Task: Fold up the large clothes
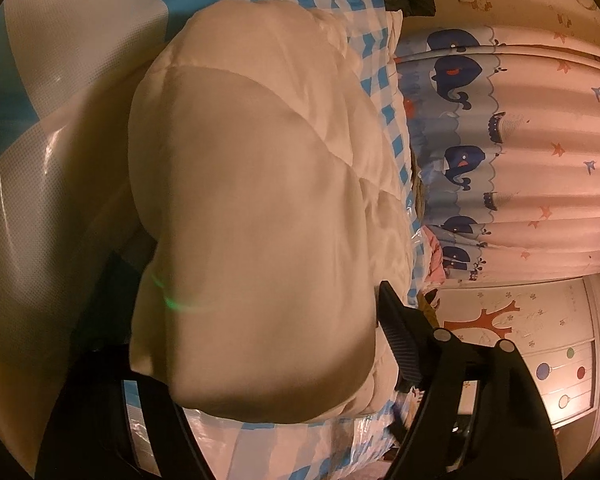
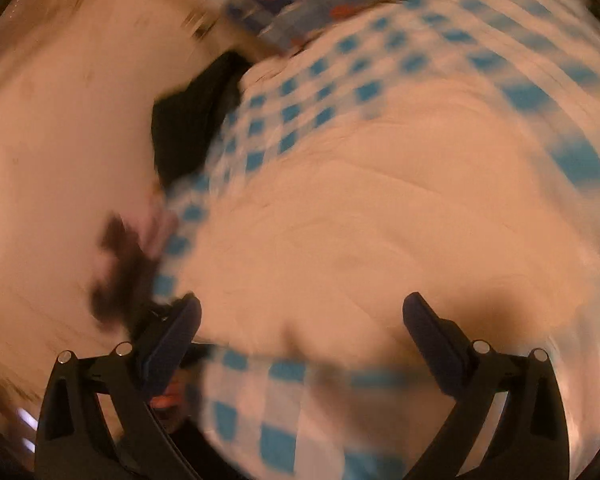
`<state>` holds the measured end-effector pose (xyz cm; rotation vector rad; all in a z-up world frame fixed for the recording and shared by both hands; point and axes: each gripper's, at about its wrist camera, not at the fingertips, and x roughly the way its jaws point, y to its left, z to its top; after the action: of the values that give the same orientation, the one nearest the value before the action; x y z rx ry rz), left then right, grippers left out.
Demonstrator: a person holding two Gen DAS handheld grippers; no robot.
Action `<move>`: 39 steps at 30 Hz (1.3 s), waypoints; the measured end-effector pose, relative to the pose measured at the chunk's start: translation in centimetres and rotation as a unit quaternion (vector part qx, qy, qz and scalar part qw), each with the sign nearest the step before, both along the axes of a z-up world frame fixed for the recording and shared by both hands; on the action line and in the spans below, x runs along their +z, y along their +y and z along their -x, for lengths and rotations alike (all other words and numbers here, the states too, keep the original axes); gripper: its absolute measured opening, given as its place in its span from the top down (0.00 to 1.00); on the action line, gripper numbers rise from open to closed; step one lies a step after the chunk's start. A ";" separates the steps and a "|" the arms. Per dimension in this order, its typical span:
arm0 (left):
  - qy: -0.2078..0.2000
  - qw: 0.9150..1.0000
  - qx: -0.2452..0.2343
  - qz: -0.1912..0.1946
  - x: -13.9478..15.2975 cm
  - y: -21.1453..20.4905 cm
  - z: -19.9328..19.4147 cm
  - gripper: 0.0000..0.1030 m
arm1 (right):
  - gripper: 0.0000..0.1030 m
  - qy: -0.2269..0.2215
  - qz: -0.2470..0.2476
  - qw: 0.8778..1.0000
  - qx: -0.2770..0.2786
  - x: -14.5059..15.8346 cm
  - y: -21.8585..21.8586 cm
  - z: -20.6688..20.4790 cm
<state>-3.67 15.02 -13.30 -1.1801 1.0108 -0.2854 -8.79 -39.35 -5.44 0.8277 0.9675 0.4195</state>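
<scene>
A big white quilted garment (image 1: 244, 184) lies in a thick folded bundle on a blue-and-white checked sheet (image 1: 384, 92). A thick fold of it bulges between the fingers of my left gripper (image 1: 260, 344); the right finger (image 1: 400, 344) shows beside it, the left finger is hidden by fabric. In the right wrist view, which is motion-blurred, the white garment (image 2: 380, 208) fills the middle. My right gripper (image 2: 300, 344) is open and empty, its fingers (image 2: 172, 340) wide apart just above the garment's near edge.
A whale-print curtain (image 1: 500, 160) hangs at the right, with a white cupboard (image 1: 540, 360) below it. A dark cloth (image 2: 192, 128) lies at the sheet's edge. Shiny plastic (image 1: 32, 160) covers the left side.
</scene>
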 end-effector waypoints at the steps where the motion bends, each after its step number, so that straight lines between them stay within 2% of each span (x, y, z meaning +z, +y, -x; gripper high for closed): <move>1: 0.000 1.000 0.001 0.003 0.0 0.1 0.2 0.28 | 0.05 0.018 -0.019 0.999 -0.021 -1.0 -2.0 0.6; 2: 0.000 1.000 0.003 0.007 -0.1 0.1 0.2 0.27 | 0.05 0.030 -0.032 0.999 -0.031 -1.8 -3.2 0.7; 4: -0.002 1.000 0.006 0.015 -0.2 0.3 0.3 0.26 | 0.05 0.052 -0.093 0.993 -0.043 -3.8 -5.2 0.9; 6: -0.002 1.000 0.009 0.019 -0.2 0.5 0.4 0.26 | 0.05 0.065 -0.122 0.989 -0.045 -5.2 -5.6 0.6; 8: -0.003 1.000 0.009 0.021 -0.3 0.6 0.4 0.26 | 0.05 0.087 -0.127 0.987 -0.043 -6.2 -5.3 0.5; 11: -0.001 1.000 0.008 0.022 -0.3 0.6 0.4 0.26 | 0.05 0.083 -0.129 0.988 -0.030 -6.2 -5.0 0.4; 14: -0.002 1.000 0.005 0.019 -0.3 0.6 0.5 0.23 | 0.05 0.082 -0.141 0.986 -0.046 -6.6 -5.7 -0.4; 17: -0.002 1.000 0.005 0.021 -0.4 0.6 0.5 0.23 | 0.05 0.085 -0.138 0.985 -0.055 -7.4 -5.5 -2.2; 21: 0.001 1.000 0.001 0.018 -0.5 0.4 0.3 0.23 | 0.05 0.085 -0.106 0.989 -0.062 -7.8 -4.6 -2.7; 29: 0.002 1.000 -0.002 0.014 -0.5 0.3 0.2 0.22 | 0.06 0.075 -0.155 0.982 -0.070 -8.7 -5.4 -2.7; 30: 0.002 1.000 -0.002 0.014 -0.5 0.3 0.2 0.22 | 0.11 0.066 -0.159 0.982 -0.074 -8.6 -5.4 -2.6; 32: 0.002 1.000 -0.003 0.014 -0.5 0.3 0.2 0.22 | 0.67 0.059 -0.156 0.982 -0.083 -8.6 -5.4 -2.4; 33: 0.001 1.000 -0.003 0.013 -0.5 0.4 0.2 0.22 | 0.73 0.050 -0.168 0.980 -0.088 -8.9 -5.6 -2.0; 35: 0.000 1.000 -0.004 0.010 -0.5 0.4 0.2 0.23 | 0.74 0.036 -0.156 0.983 -0.092 -8.6 -5.3 -1.6; 37: -0.001 1.000 -0.006 0.004 -0.5 0.5 0.3 0.33 | 0.76 0.020 -0.159 0.983 -0.093 -7.9 -5.4 -1.4; 39: -0.011 1.000 -0.009 -0.001 -0.2 0.6 0.5 0.49 | 0.78 0.000 -0.155 0.984 -0.089 -6.7 -5.3 -1.0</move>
<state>-4.14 15.64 -13.48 -1.1651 1.0022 -0.3113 -7.79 -44.64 -12.10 1.1867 0.8307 0.4192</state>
